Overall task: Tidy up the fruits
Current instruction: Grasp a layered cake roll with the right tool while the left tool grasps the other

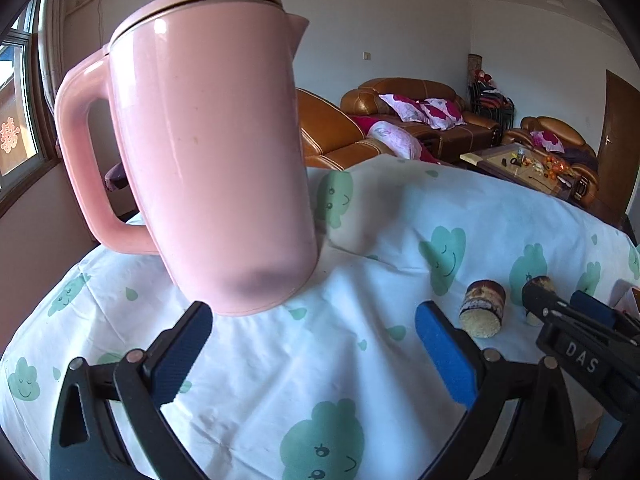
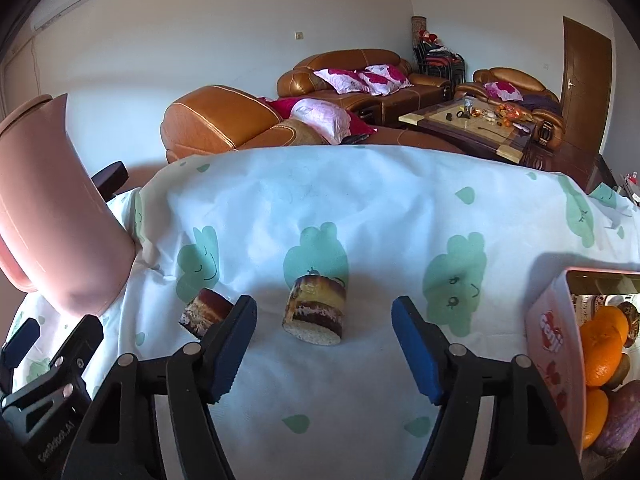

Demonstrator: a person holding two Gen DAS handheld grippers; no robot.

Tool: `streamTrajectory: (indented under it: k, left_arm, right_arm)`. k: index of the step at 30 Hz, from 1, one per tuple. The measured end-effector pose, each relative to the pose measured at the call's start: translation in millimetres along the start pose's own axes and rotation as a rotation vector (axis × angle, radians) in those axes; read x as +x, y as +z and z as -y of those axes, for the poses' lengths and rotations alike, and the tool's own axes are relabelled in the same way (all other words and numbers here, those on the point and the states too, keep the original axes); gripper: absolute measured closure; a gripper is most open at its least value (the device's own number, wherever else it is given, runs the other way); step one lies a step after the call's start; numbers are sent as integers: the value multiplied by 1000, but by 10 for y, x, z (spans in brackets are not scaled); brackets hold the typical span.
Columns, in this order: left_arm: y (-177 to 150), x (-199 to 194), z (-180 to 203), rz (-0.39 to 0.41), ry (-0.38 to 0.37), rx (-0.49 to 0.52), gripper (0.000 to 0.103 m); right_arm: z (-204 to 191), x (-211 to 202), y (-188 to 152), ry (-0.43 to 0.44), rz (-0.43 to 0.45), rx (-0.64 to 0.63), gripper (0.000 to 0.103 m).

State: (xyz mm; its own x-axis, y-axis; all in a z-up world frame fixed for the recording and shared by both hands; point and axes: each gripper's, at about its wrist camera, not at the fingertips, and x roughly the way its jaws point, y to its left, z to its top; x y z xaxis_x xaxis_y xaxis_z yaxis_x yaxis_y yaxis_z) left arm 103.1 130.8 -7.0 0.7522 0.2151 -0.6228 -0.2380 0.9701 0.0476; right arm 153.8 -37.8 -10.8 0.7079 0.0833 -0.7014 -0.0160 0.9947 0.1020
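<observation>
The fruit sits in a pink box (image 2: 554,344) at the right edge of the right wrist view: two oranges (image 2: 604,344) stacked one above the other, with a dull purple fruit (image 2: 620,420) below them and something brownish-green tucked behind; the round oranges show no clear long axis, and the purple one lies slanted, its upper end toward the right. The box stands upright with its printed side facing the right gripper (image 2: 324,344); red lettering on it is bent by the lens and I cannot read it for sure. That gripper's blue-padded jaws stand partly apart with nothing between them, aimed at a layered cake piece (image 2: 316,308) standing upright on its crumbly base; a second piece (image 2: 206,312) lies tilted just beside the left finger. The left gripper (image 1: 314,356) is wide open and empty, its jaws just short of a tall pink jug (image 1: 208,148) that stands upright, handle to the left and spout to the right, lid on. In the left wrist view the right gripper's body bears the letters "DAS". Everything rests on a table under a white cloth (image 2: 360,208) printed with smiling green clouds and drops. Beyond are brown leather sofas (image 2: 348,72) with pink floral cushions, a cluttered low table (image 2: 472,124), a wooden door (image 2: 586,76) and a window (image 1: 16,112).
</observation>
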Motion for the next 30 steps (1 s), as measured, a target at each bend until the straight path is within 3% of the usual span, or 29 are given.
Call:
streamTrajectory:
  k: [1, 3, 6, 10, 20, 25, 30]
  left_arm:
    - [5, 10, 16, -2, 1, 6, 0]
    - [8, 15, 35, -2, 4, 13, 0]
    - [15, 5, 48, 4, 4, 15, 0]
    - [0, -2, 3, 6, -3, 10, 0]
    - [-13, -97, 81, 40, -65, 57, 0]
    - [-2, -118, 217, 40, -122, 111, 0]
    - [73, 12, 374, -37, -223, 87, 3]
  right_arm:
    - [-27, 44, 12, -1, -17, -6, 38]
    - [-70, 131, 15, -8, -63, -25, 58]
    - [-33, 189, -3, 9, -103, -16, 66]
    - [-1, 94, -43, 36, -79, -12, 67]
    - [60, -579, -207, -10, 200, 14, 67]
    - [130, -646, -187, -26, 232, 47, 67]
    - [146, -655, -220, -12, 232, 51, 67]
